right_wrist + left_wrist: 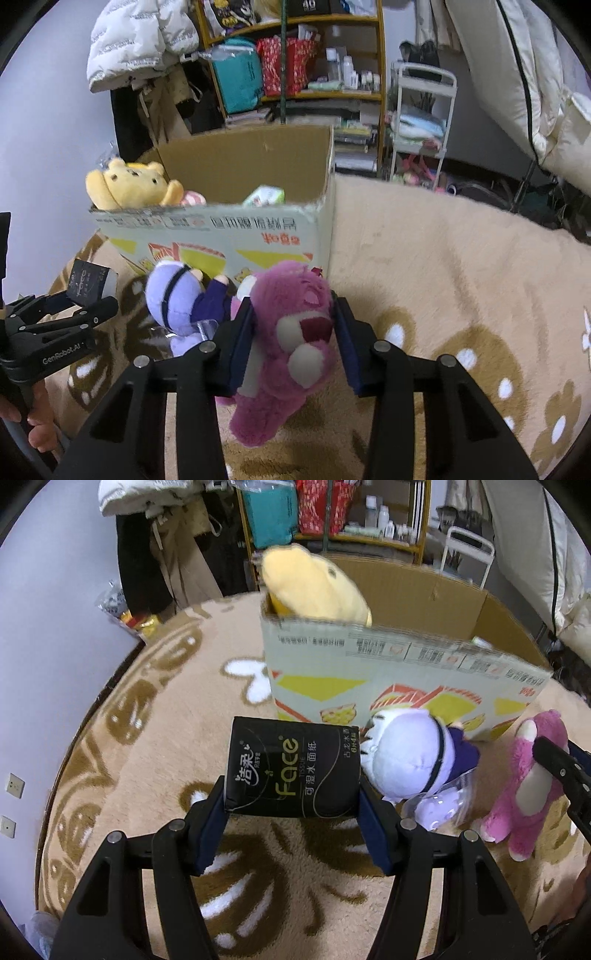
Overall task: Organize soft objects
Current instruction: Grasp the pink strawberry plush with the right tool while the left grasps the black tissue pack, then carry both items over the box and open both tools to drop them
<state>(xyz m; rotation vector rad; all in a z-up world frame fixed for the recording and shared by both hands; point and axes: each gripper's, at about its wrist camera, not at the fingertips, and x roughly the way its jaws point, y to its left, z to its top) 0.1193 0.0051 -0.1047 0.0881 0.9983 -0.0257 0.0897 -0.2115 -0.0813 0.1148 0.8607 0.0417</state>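
My left gripper [291, 805] is shut on a black tissue pack [293, 766] and holds it above the rug, in front of the open cardboard box [388, 672]. My right gripper [293, 332] is shut on a pink plush bear [291, 339], just in front of the box [258, 236]. A purple and white plush doll [410, 757] lies on the rug between the two grippers; it also shows in the right wrist view [181, 299]. A yellow plush bear [129, 182] sits in the box's left end, beside a small green-white pack [266, 195].
A beige rug with brown and white patterns [461, 280] covers the floor. Behind the box stand a yellow shelf [295, 66] with bags and bottles, a white trolley [421, 122], hanging coats [140, 48] and a bed edge [535, 92]. A wall [48, 646] is at left.
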